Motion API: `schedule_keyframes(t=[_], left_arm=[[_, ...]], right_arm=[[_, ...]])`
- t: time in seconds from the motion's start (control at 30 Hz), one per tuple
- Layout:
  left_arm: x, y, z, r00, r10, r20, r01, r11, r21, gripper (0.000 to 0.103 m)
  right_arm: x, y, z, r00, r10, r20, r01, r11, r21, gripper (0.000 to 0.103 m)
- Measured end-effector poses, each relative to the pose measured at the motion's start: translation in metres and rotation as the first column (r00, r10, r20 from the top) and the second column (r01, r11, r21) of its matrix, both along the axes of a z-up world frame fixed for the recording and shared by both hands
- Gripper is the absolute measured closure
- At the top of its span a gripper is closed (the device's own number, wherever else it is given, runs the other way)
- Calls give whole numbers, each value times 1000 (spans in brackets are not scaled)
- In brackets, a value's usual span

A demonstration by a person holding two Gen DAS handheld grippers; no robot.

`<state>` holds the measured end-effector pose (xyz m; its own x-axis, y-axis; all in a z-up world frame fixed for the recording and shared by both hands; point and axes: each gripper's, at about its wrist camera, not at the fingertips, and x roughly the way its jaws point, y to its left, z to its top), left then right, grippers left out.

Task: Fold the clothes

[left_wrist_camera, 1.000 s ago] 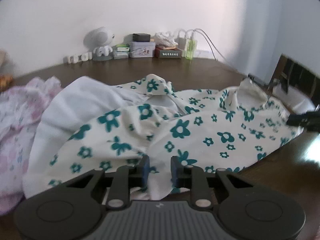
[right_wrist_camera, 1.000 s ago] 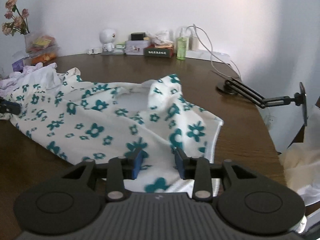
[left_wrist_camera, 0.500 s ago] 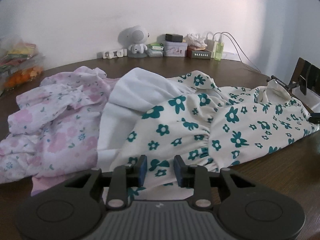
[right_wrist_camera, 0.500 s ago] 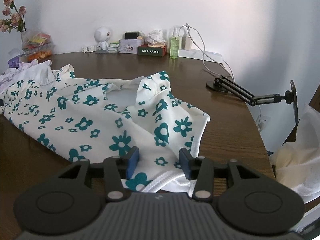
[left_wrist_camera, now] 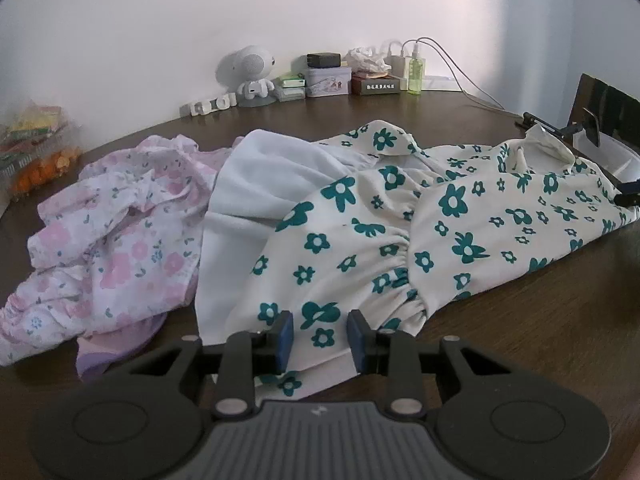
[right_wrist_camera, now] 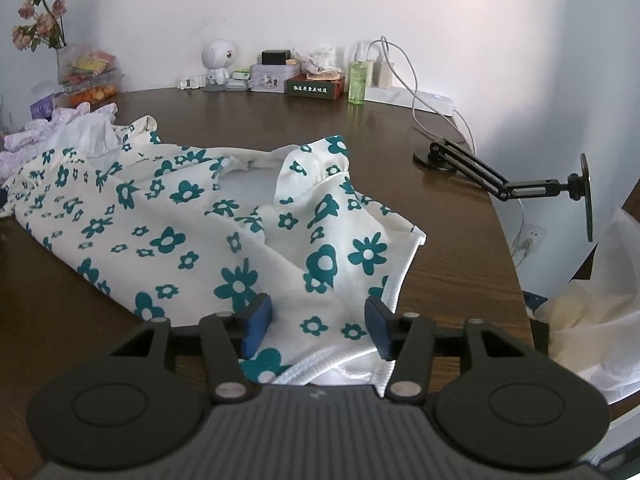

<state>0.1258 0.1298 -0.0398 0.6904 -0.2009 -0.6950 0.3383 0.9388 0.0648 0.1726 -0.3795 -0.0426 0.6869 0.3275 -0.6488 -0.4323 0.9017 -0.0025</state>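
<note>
Your right gripper (right_wrist_camera: 318, 326) is opening its jaws, which now stand clear of the flowered dress (right_wrist_camera: 240, 240) between them, and your left gripper (left_wrist_camera: 320, 340) has eased apart too, so the dress lies released on the counter (right_wrist_camera: 448, 280), ready for folding.

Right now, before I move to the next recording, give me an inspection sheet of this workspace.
Surface: dark wooden table, bare at its right edge.
Job's things: green-flowered garment spread flat; pink-flowered garment bunched beside it; white cloth lies partly under the flowered one.
Clutter: robot figurine, tins and boxes, green bottle, snack packets, flowers.
Grippers: left gripper open, garment hem between its fingers; right gripper opening, hem between fingers, not pinched.
Cables: white charger cable to a power strip.
Surroundings: white wall, black phone-holder arm.
</note>
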Motion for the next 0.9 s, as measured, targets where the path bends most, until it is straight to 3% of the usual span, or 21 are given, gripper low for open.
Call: schedule_keyframes(t=[0.1,0.13,0.17,0.27,0.37,0.43,0.53,0.67,0.77,0.83,0.9], left_arm=[[-6,-7,12,996,-56,67,54,998,24,68],[-8,-13,16,992,-96,81,94,995,31,58],[-10,-19,20,986,-136,94,133,990,39,49],[-6,-43,23,968,-233,89,225,970,95,46],[3,-62,19,952,-299,65,289,949,124,50],[2,-72,18,922,-384,44,376,917,128,50],[-3,-89,13,884,-467,0,452,857,246,51],[-3,-96,5,866,-498,-50,483,806,341,63],[-3,-92,0,869,-493,-45,468,788,401,70],[0,-87,0,862,-505,-46,479,783,397,73],[2,-85,0,850,-524,-51,502,777,380,87]], right_arm=[[-9,3,13,998,38,44,-41,996,75,52],[-14,7,18,996,67,60,-72,994,86,52],[-19,16,24,991,113,76,-119,990,81,50],[-29,46,31,968,232,95,-234,972,15,45],[-28,76,25,943,327,64,-326,945,-26,45],[-31,94,21,916,397,46,-394,917,-66,43],[-41,120,16,875,483,39,-464,859,-214,41],[-51,137,9,840,542,10,-505,789,-350,45],[-52,133,9,845,534,4,-497,790,-359,48],[-51,127,8,846,533,2,-497,790,-358,56],[-50,126,7,843,537,-5,-502,785,-364,74]])
